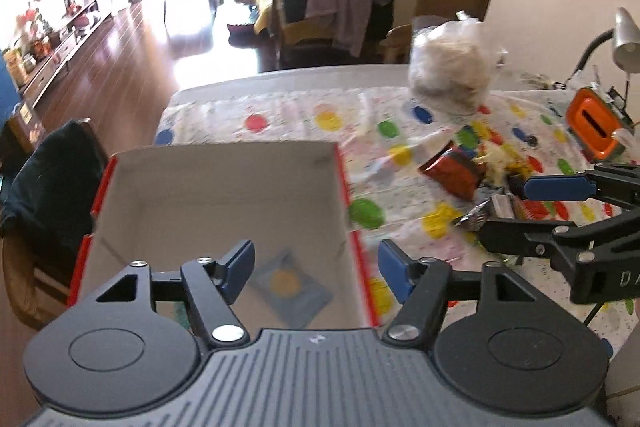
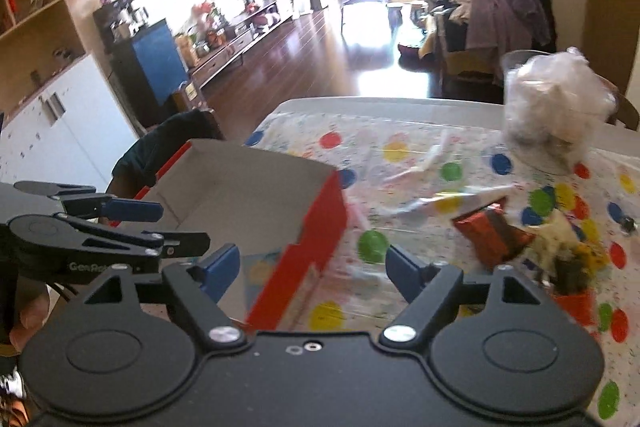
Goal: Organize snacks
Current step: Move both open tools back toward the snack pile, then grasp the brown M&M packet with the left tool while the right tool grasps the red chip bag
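Your left gripper [image 1: 316,273] hangs over the open box [image 1: 216,183], its blue pads spread apart with nothing pinched between them. Your right gripper [image 2: 312,273] is likewise spread and empty, poised above the box's near red wall and the tablecloth beside it; in the left wrist view it reaches in from the right edge, blue pad pointing toward the snack pile. Box — red outside, pale grey inside, standing open at the table's left end. One item in it: a flat grey-blue packet [image 1: 290,283] with a round yellow mark, lying on the box floor directly below your left gripper. Table covering: a white tablecloth [image 1: 288,115] printed with red, yellow, green and blue dots. Loose snacks [image 1: 472,179] lie on the cloth to the right of the box, well apart from it — a red foil packet [image 1: 448,171] on top, a dark silvery wrapper [image 1: 474,217] nearer your right gripper, and pale and yellow wrappers too blurred to sort. Behind the pile: a clear plastic bag [image 1: 450,67] bulging with something pale, standing upright. At the far right: an orange-topped container [image 1: 594,125] with a slot in its lid, and a silver desk lamp [image 1: 626,43] above it. A chair draped with a dark garment [image 1: 48,183] stands at the table's left side.
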Demonstrator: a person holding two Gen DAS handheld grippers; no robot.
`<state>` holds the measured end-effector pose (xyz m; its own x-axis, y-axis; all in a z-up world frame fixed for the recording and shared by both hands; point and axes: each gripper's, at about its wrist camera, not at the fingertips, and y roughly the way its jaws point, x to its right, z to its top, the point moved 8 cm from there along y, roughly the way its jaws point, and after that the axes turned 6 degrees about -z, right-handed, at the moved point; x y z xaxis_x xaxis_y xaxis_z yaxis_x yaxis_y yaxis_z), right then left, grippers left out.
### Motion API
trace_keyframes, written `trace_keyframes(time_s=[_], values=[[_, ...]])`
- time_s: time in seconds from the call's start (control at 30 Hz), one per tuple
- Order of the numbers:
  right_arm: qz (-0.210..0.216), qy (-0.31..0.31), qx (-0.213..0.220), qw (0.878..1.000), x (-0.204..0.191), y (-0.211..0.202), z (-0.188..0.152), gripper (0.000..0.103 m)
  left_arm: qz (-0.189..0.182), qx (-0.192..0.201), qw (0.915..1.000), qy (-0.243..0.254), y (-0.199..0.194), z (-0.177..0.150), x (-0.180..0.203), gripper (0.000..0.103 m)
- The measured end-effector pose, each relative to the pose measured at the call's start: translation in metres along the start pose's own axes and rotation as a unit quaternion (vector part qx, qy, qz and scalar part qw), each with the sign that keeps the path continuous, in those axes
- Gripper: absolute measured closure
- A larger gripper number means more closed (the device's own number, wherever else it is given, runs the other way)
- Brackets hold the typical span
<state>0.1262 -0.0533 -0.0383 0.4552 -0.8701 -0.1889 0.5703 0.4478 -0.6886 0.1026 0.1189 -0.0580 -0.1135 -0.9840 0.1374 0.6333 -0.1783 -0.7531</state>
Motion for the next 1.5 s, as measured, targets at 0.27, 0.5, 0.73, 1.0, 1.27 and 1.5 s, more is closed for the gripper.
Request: trace_keyframes(time_s=[0.27, 0.5, 0.73, 1.0, 1.27, 1.5], values=[[-0.022, 0.009, 0.013, 1.0, 0.063, -0.027, -0.014, 0.013, -0.017, 0.018, 0.9996, 0.015, 0.013, 0.008, 0.06, 0.023], [-0.025, 0.011, 0.014, 1.0, 0.121, -0.042, -0.028, 0.002, -0.027, 0.023, 0.9993, 0.011, 0.036, 0.013, 0.108, 0.019], [-0.038, -0.017, -0.002, 0.999, 0.176, -0.043, -0.045, 0.001, -0.033, 0.006, 0.9994, 0.003, 0.077, 0.011, 0.145, 0.018], [-0.065, -0.019, -0.046, 0.997, 0.238, -0.018, -0.073, 0.001, -0.058, -0.036, 0.9976, 0.012, 0.128, 0.01, 0.179, 0.018], [-0.058, -0.028, -0.099, 0.993, 0.269, 0.028, -0.09, 0.001, -0.045, -0.084, 0.9953, 0.017, 0.179, 0.009, 0.184, 0.018], [-0.04, -0.025, -0.139, 0.989, 0.273, 0.065, -0.1, 0.001, -0.04, -0.125, 0.9912, 0.012, 0.217, 0.006, 0.179, 0.018]])
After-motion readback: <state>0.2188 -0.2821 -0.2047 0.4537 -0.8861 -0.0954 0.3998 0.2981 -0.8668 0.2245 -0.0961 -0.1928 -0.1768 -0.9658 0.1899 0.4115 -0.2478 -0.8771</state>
